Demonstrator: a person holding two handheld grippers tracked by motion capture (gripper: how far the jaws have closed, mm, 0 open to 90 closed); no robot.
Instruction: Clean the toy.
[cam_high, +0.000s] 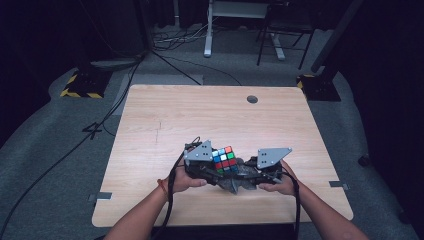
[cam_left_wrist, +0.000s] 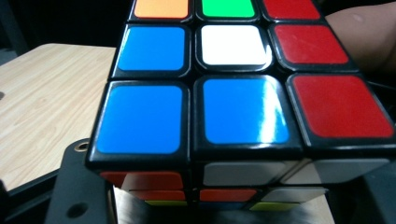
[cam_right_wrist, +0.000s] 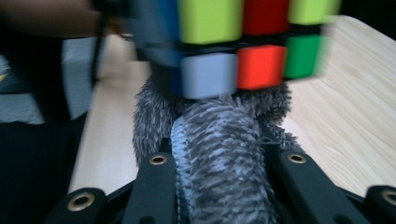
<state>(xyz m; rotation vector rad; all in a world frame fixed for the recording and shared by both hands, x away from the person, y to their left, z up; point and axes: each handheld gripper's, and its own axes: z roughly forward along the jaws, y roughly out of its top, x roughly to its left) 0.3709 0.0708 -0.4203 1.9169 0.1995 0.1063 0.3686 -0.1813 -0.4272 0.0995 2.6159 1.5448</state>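
Grey fuzzy cloth (cam_right_wrist: 219, 158) lengthwise between jaws, under cube (cam_right_wrist: 243, 42)

The cube (cam_left_wrist: 243, 88) is glossy plastic with smooth stickers that catch glare. The cloth (cam_right_wrist: 219, 154) is shaggy grey fabric. The surface (cam_high: 165, 115) is pale matt wood grain.
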